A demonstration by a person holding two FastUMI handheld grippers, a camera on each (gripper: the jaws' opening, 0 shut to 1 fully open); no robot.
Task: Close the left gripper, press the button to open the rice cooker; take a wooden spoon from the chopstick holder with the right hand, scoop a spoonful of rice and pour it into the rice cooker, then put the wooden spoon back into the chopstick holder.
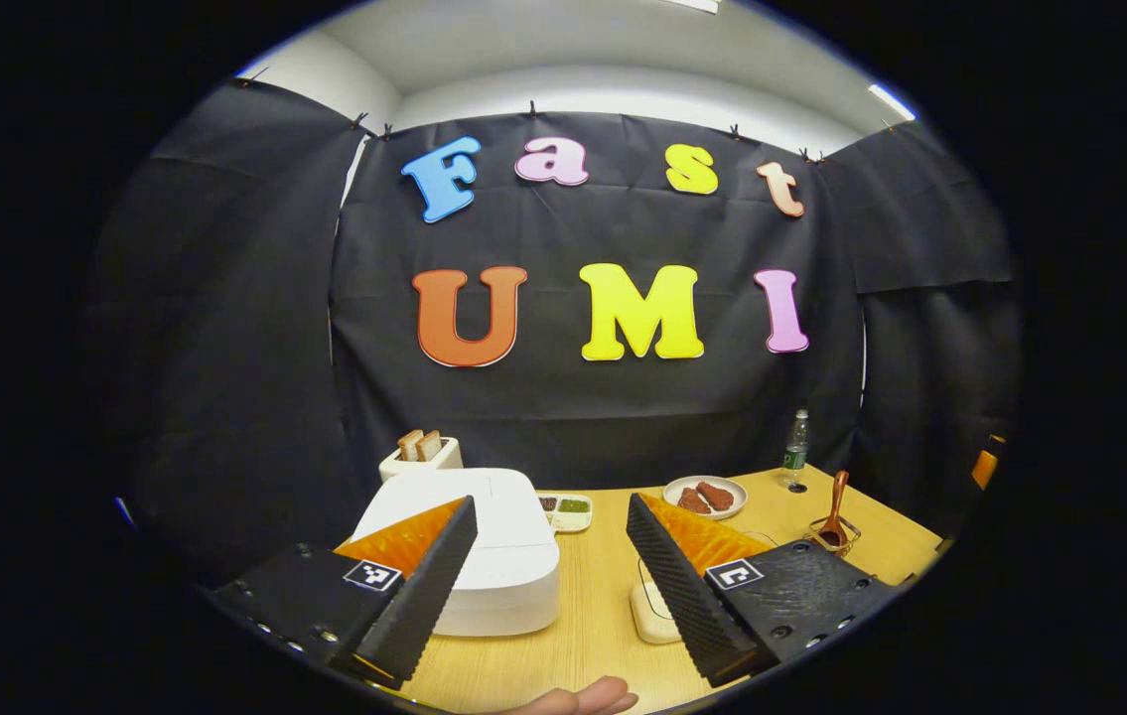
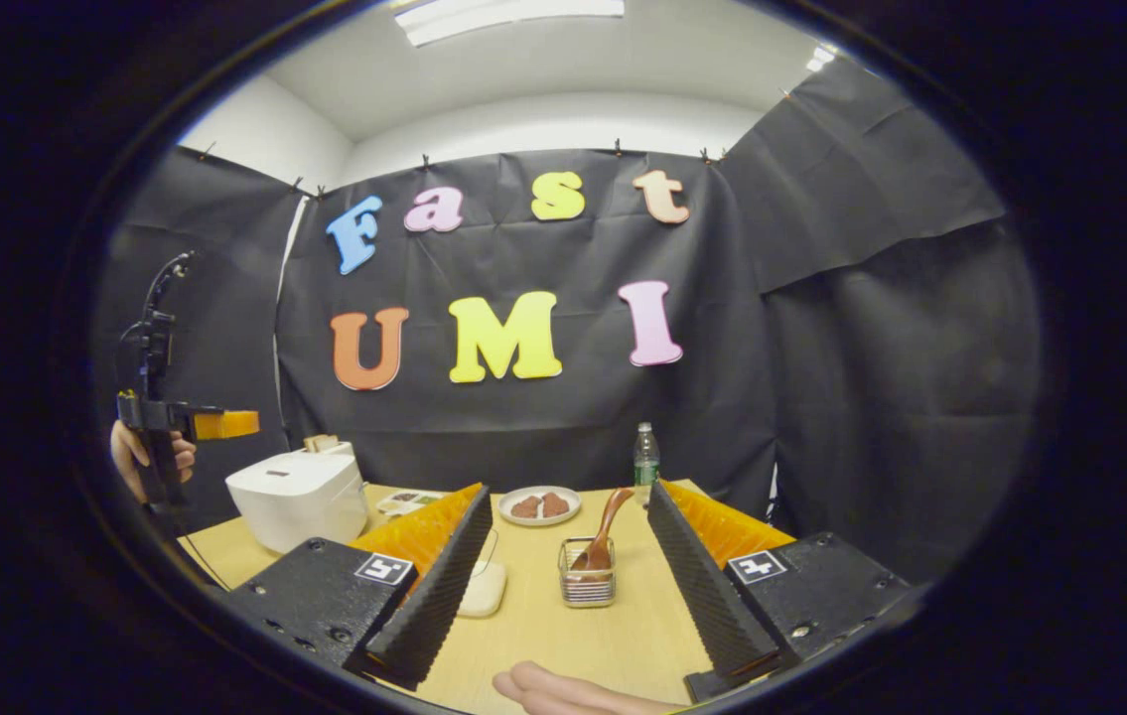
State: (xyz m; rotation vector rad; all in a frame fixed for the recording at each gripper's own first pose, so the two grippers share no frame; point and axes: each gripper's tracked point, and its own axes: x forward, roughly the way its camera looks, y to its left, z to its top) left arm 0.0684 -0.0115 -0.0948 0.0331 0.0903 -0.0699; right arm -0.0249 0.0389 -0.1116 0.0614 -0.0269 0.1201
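White rice cooker (image 1: 484, 551) shut on wooden table (image 1: 583, 636), both grippers wide and empty.
Left gripper (image 1: 550, 566) hovers above the table, cooker just beyond its left finger. Right gripper (image 2: 563, 571) hangs open facing the chopstick holder (image 2: 587, 584), wooden spoon (image 2: 603, 541) standing tilted inside. Plate (image 2: 540, 504) and bottle (image 2: 645, 457) sit behind; toaster (image 1: 421, 457) behind cooker.
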